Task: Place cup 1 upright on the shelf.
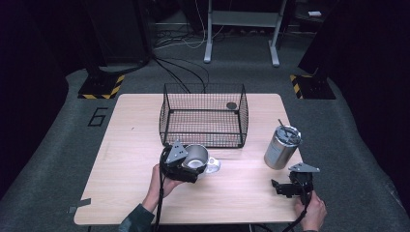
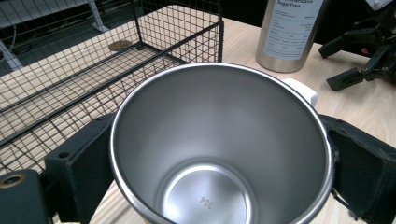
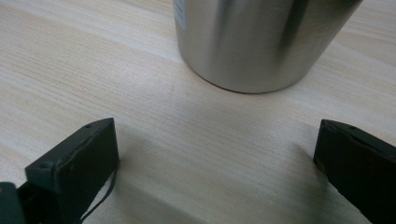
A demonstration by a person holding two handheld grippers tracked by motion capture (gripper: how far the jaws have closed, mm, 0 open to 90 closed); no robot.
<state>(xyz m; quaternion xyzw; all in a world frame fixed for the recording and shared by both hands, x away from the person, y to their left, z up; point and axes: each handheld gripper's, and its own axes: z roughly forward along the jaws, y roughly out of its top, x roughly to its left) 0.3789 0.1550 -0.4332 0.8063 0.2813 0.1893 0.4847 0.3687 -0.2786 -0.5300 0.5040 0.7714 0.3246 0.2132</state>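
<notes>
While the left gripper (image 1: pixel 189 170) clamps the shiny steel mug (image 1: pixel 195 157), the black wire basket (image 1: pixel 203 116) lies just beyond; the right gripper (image 1: pixel 283 187) gapes empty near the steel tumbler (image 1: pixel 282 147).

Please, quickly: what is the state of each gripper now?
Left gripper: closed on the steel mug.
Right gripper: open, holding nothing.

Overhead view and close gripper views share the tumbler (image 1: pixel 282 147).
</notes>
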